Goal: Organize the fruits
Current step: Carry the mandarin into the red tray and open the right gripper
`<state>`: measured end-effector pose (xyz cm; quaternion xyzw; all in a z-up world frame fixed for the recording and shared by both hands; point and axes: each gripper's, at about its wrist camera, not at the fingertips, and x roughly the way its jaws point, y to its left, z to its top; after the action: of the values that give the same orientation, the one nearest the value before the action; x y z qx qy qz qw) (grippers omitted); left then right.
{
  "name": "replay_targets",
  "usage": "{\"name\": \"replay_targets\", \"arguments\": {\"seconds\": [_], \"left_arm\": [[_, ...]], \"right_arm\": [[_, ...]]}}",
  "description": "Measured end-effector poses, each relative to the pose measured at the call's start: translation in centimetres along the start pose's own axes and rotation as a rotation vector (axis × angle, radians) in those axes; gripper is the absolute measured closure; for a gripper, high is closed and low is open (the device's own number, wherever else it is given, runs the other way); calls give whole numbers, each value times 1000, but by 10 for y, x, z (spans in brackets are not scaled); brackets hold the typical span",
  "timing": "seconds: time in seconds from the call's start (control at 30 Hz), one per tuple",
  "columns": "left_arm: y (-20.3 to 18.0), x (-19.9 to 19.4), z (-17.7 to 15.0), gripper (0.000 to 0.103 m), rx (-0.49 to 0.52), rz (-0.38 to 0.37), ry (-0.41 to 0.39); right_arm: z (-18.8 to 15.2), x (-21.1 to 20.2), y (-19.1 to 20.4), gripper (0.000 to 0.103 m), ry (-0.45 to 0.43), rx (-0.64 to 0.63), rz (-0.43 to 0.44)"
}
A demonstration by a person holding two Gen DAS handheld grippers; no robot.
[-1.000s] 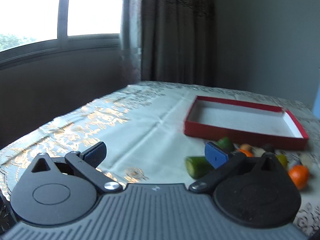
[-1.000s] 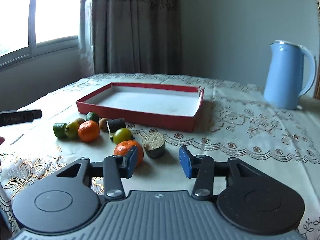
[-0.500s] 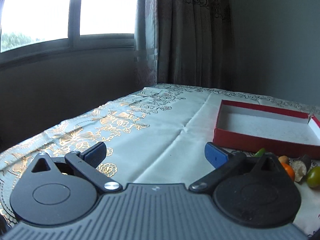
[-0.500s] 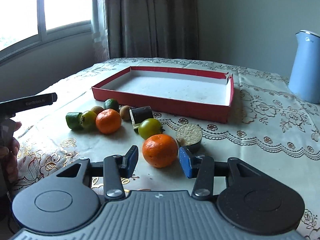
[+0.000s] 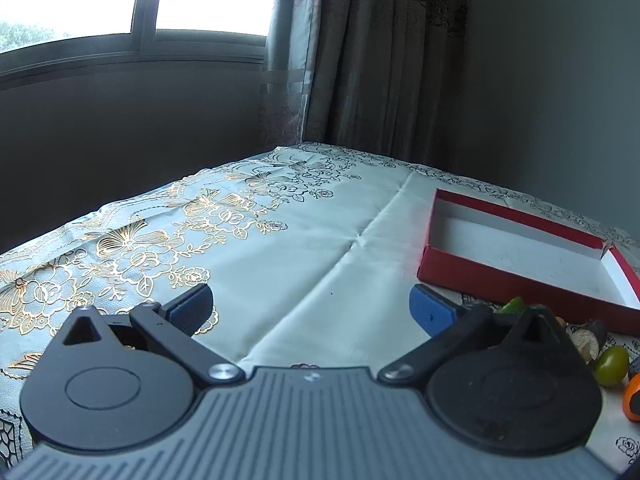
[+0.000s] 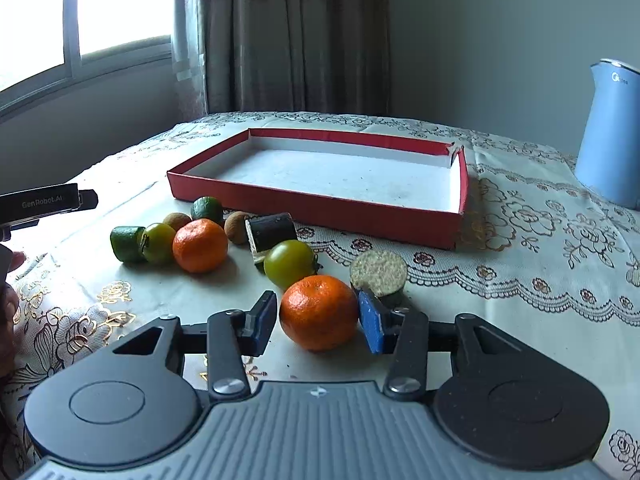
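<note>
Tangerine (image 6: 319, 312) sits between right gripper's (image 6: 318, 322) fingers.

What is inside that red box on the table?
Nothing shows inside the red box: only its bare white floor. The strip just behind its near wall is hidden. All the fruit, like the nearest orange, lies outside, in front.

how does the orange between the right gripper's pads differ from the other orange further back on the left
The near orange tangerine sits between the right gripper's blue pads, alone at the front; the far orange tangerine lies free, crowded against a green tomato. The near one shows its dimpled stem end; the far one does not. Both are round, orange and outside the red cardboard tray.
</note>
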<state>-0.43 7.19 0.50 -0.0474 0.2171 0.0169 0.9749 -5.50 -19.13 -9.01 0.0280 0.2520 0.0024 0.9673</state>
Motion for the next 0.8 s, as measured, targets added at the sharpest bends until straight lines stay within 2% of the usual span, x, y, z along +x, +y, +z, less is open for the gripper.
{"name": "replay_targets", "arguments": {"seconds": [0.17, 0.27, 0.33, 0.43, 0.57, 0.67, 0.77, 0.8], "left_arm": [[2, 2, 0, 0, -8, -4, 4], [1, 2, 0, 0, -3, -5, 8], [2, 2, 0, 0, -5, -13, 7], [3, 5, 0, 0, -12, -21, 26], [6, 8, 0, 0, -35, -29, 39], [7, 9, 1, 0, -42, -29, 41], [7, 9, 1, 0, -43, -34, 45], [8, 9, 1, 0, -44, -35, 44]], "right_arm": [[5, -17, -2, 61, -34, 34, 56], [23, -28, -3, 61, -91, 25, 69], [43, -24, -7, 61, -118, 4, 41], [74, 1, -23, 61, -102, 28, 23], [99, 58, -44, 61, -39, 38, -57], [106, 91, -59, 61, 17, 77, -80], [102, 107, -66, 60, 16, 71, -147], [99, 111, -66, 55, 17, 54, -164]]}}
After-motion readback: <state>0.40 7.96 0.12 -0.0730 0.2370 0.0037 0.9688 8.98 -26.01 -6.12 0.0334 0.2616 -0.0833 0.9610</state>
